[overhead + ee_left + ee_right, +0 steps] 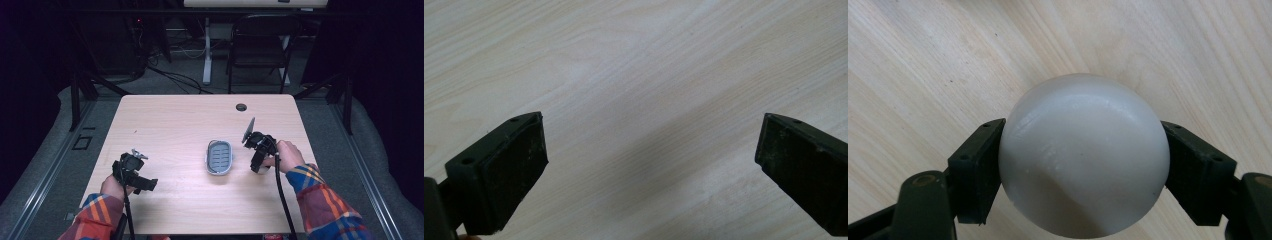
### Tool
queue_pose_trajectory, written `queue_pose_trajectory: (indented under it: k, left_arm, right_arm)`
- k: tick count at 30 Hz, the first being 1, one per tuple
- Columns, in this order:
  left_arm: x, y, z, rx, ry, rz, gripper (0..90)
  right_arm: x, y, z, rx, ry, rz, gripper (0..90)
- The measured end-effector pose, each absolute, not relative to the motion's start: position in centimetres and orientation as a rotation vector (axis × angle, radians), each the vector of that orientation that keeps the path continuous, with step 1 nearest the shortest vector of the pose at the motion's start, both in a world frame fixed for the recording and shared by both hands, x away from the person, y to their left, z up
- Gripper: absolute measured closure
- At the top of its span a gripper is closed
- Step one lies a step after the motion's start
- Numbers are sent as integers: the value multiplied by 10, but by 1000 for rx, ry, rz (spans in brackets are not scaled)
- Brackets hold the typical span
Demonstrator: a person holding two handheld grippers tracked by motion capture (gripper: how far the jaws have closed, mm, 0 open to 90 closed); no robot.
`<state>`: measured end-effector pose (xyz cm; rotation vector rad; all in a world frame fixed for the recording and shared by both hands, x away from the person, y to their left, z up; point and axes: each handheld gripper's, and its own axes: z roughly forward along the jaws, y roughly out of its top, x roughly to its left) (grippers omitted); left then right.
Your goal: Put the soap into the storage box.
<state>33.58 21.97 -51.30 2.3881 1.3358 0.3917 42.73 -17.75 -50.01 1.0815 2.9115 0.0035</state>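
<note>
Between the jaws of my right gripper (1083,165) sits a white, rounded thing, most likely a bar of soap (1083,155); both pads press its sides, so it is firmly gripped. From the high view I have the right gripper (259,161) just to the right of the grey soap dish (219,157), with the soap (261,169) a pale spot under the jaws, close over the tabletop (180,125). The dish is oval, slotted across its floor, and looks empty. Well to the left of the dish, nearer my edge of the tabletop, my left gripper (134,172) rests with its jaws spread wide; along the left gripper (649,165) I see only bare wood between the pads.

I judge the step in hand to be the carry: soap picked up, not yet in the dish. Next I would bring the right gripper leftward over the dish, lower it until the soap meets the slotted floor, then let the jaws part. The soap is smooth and rounded, so it may slip or roll if released high.
</note>
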Motion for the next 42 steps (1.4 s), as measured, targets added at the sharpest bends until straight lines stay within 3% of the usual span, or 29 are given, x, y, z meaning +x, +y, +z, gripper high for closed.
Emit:
queue_pose_trajectory:
  k: [22, 42]
  left_arm:
    - [336, 220, -513, 2392, 1331, 386, 4]
    - [339, 215, -514, 2406, 1328, 381, 4]
  right_arm:
    - [441, -146, -488, 1000, 2948, 1, 242]
    - [447, -144, -466, 982, 2943, 10, 242]
